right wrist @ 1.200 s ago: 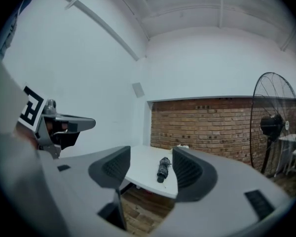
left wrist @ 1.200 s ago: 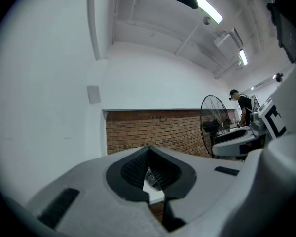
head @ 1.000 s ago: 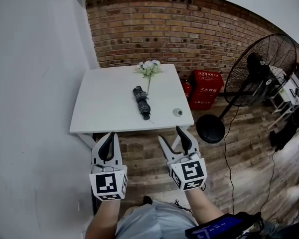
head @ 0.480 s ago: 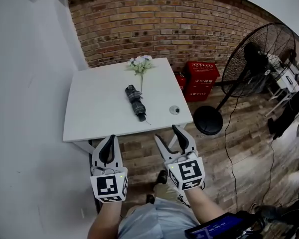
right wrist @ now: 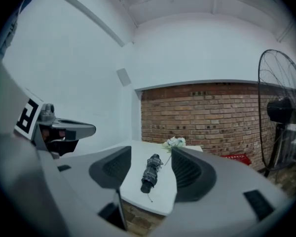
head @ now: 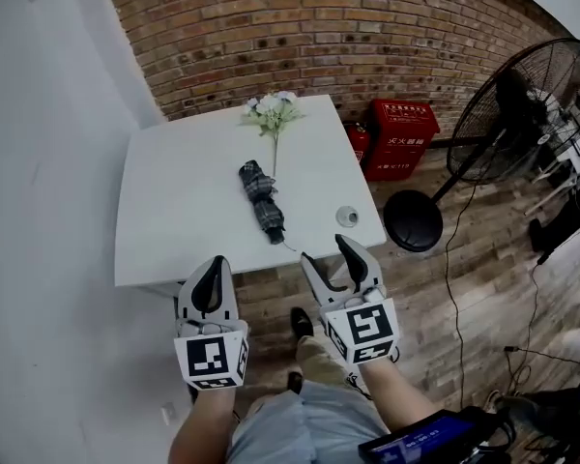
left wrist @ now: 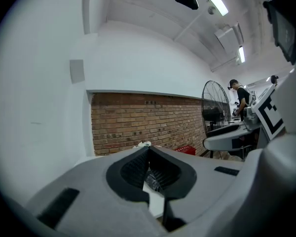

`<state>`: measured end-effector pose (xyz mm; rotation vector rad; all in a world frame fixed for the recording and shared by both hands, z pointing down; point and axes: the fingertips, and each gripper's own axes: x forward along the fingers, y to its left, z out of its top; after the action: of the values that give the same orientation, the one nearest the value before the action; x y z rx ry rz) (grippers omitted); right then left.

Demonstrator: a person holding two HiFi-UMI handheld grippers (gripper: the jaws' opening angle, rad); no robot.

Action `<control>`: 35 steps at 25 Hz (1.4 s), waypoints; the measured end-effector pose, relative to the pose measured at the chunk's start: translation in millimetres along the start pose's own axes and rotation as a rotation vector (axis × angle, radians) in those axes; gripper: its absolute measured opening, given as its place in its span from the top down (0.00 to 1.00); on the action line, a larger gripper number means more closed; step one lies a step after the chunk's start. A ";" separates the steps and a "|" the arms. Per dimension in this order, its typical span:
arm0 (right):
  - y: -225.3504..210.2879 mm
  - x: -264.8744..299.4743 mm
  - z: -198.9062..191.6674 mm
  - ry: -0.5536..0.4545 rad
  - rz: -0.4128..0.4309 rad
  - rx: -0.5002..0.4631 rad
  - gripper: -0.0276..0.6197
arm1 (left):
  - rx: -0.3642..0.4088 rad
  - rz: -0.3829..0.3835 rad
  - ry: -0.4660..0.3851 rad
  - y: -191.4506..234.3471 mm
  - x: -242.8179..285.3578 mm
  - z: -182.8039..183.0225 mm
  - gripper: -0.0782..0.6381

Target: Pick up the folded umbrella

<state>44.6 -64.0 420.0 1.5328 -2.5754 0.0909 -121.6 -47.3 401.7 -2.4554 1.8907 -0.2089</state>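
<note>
The folded umbrella (head: 262, 199), dark with a plaid pattern, lies on the white table (head: 174, 211), its handle end toward the front edge. In the right gripper view the umbrella (right wrist: 150, 172) shows far ahead, framed by the jaws. My right gripper (head: 329, 253) hangs open in front of the table's front edge, short of the umbrella, with nothing between its pads. The left gripper (head: 213, 265) is level with it to the left, jaws shut and empty; in its own view the left gripper (left wrist: 148, 150) has its pads meeting at the tips.
A sprig of white flowers (head: 273, 114) lies beyond the umbrella. A small round object (head: 347, 217) sits near the table's right front corner. A red crate (head: 399, 138), a standing fan (head: 522, 114) and its base (head: 413, 220) stand right of the table, with a brick wall (head: 300, 37) behind it.
Both grippers have moved forward toward the table's front edge, and the table and umbrella now appear nearer. Neither gripper's jaws have changed.
</note>
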 end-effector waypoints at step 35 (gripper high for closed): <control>-40.1 249.3 42.1 0.026 0.185 -0.002 0.53 | 0.004 0.151 0.024 120.3 181.9 27.0 0.88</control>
<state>-41.2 -305.2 415.8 1.2809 -2.6895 0.1265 -188.1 -255.3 377.1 -2.3043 2.0714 -0.2367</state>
